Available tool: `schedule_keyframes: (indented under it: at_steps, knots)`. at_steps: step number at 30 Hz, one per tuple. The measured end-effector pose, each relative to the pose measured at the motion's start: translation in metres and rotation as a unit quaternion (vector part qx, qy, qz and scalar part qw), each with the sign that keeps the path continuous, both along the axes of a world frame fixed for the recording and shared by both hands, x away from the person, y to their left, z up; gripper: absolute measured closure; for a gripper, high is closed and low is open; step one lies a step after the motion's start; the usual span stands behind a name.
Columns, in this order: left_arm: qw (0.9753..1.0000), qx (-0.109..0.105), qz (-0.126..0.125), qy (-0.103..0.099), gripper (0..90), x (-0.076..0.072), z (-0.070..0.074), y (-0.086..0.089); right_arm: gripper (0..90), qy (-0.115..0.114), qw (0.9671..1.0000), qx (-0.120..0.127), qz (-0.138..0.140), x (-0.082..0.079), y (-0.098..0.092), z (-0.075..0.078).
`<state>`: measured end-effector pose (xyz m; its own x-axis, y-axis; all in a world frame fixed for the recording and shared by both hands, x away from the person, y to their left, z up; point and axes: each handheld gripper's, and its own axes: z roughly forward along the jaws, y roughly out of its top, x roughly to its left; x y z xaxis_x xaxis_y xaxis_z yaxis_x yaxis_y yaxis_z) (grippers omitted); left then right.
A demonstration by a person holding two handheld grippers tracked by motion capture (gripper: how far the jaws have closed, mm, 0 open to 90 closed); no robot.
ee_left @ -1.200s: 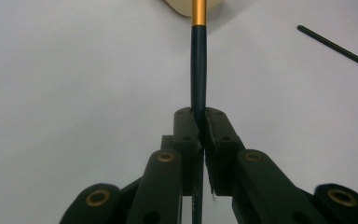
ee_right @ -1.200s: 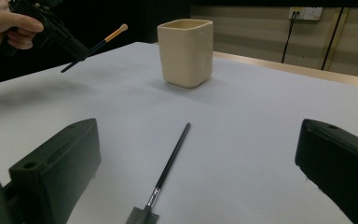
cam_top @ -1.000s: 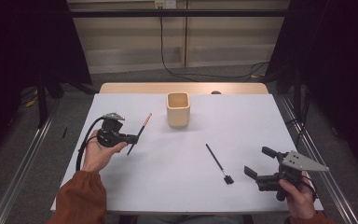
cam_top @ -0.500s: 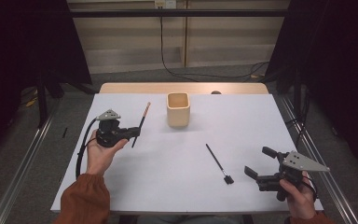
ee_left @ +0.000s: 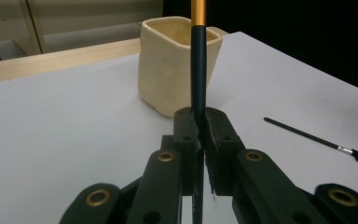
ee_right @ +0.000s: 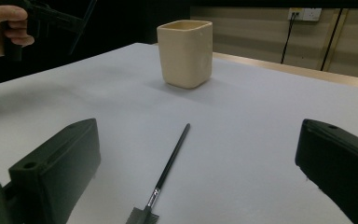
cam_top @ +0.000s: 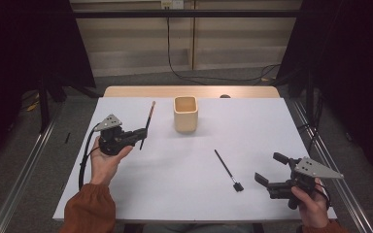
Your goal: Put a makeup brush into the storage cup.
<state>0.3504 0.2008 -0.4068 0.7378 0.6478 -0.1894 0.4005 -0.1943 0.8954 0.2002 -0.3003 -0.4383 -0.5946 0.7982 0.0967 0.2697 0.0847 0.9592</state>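
White table (cam_top: 175,184); wall socket (ee_right: 307,14); cables (cam_top: 184,73) on floor.

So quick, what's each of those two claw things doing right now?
Left gripper: shut on the thin dark brush with the orange upper handle.
Right gripper: open, holding nothing; a slim black paintbrush lies on the table between its jaws.

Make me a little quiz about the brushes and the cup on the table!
1. True or false: the left gripper is shut on the orange-tipped brush.
2. Where is the black brush? A) in the cup B) flat on the table C) in the right gripper
3. Fill in: the right gripper's jaws are ____.

Key
1. true
2. B; it lies on the white table, apart from the cream cup.
3. open
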Motion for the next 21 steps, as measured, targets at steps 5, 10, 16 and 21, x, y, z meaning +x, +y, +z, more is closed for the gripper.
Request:
schedule_keyframes:
  at_steps: [5, 10, 16, 21]
  knots:
    - [0.9998, -0.011, 0.011, -0.013, 84.1, -0.001, 0.0, -0.002, 0.0, -0.002, 1.0, 0.003, -0.001, 0.0, 0.0, 0.0]
    - [0.9995, -0.018, 0.004, -0.025, 84.1, 0.0, 0.005, -0.002, 0.0, -0.003, 1.0, 0.007, 0.0, 0.0, 0.0, 0.0]
    - [0.9992, -0.023, 0.005, -0.033, 84.1, 0.001, 0.008, -0.002, 0.0, -0.003, 1.0, 0.007, -0.001, 0.0, 0.001, 0.0]
    - [0.9988, -0.031, 0.005, -0.039, 84.1, 0.003, 0.01, -0.005, 0.0, -0.003, 1.0, 0.007, -0.001, 0.0, 0.001, 0.0]
